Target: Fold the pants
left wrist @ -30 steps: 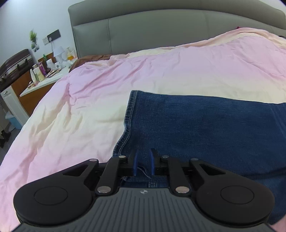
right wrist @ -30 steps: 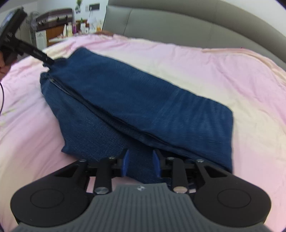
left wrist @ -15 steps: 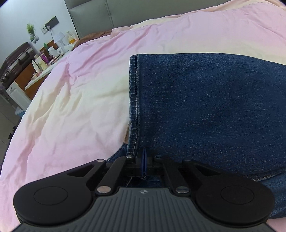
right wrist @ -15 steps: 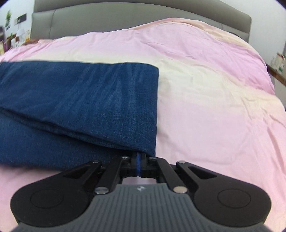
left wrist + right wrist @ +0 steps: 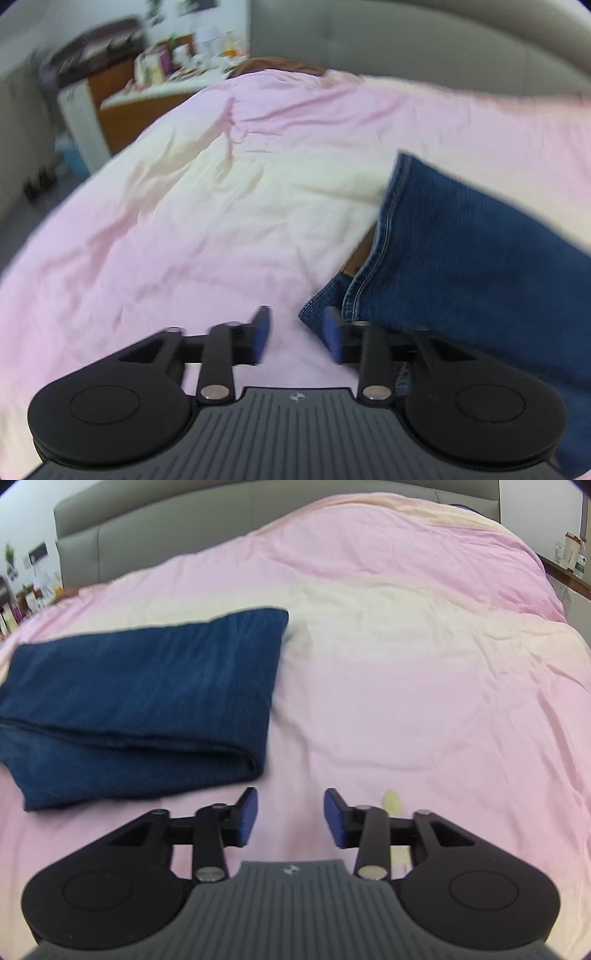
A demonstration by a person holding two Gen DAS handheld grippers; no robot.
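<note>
Bedding fills nearly everything ahead of me: a pink duvet (image 5: 424,672) with a pale cream band across its middle, creased and rumpled, spread over the whole bed. Beyond it stands a grey padded headboard (image 5: 155,528). Past my left jaws and off to their left is a bedside counter (image 5: 159,88) crowded with small bottles and boxes, too blurred to name, with a brown cabinet below it. Far to the right of my right jaws a shelf (image 5: 569,572) carries a cup and a few other small things. A small pale yellowish patch (image 5: 392,801) lies on the duvet just behind my right gripper's right finger; I cannot tell what it is.

The jeans (image 5: 140,701) are dark blue denim, folded into a thick rectangular stack, with the rounded fold edge facing my right gripper (image 5: 290,819). They lie ahead of it and to its left, flat on the duvet, a lower layer sticking out beneath the top one. From my left gripper (image 5: 297,338) the jeans (image 5: 461,266) lie ahead and to the right, with a stitched hem along the near edge and a bit of brown lining showing in the gap between layers; one denim corner sits just beside my right fingertip.

Both pairs of my jaws are opening. Only pink duvet shows between each pair; neither grips anything.
</note>
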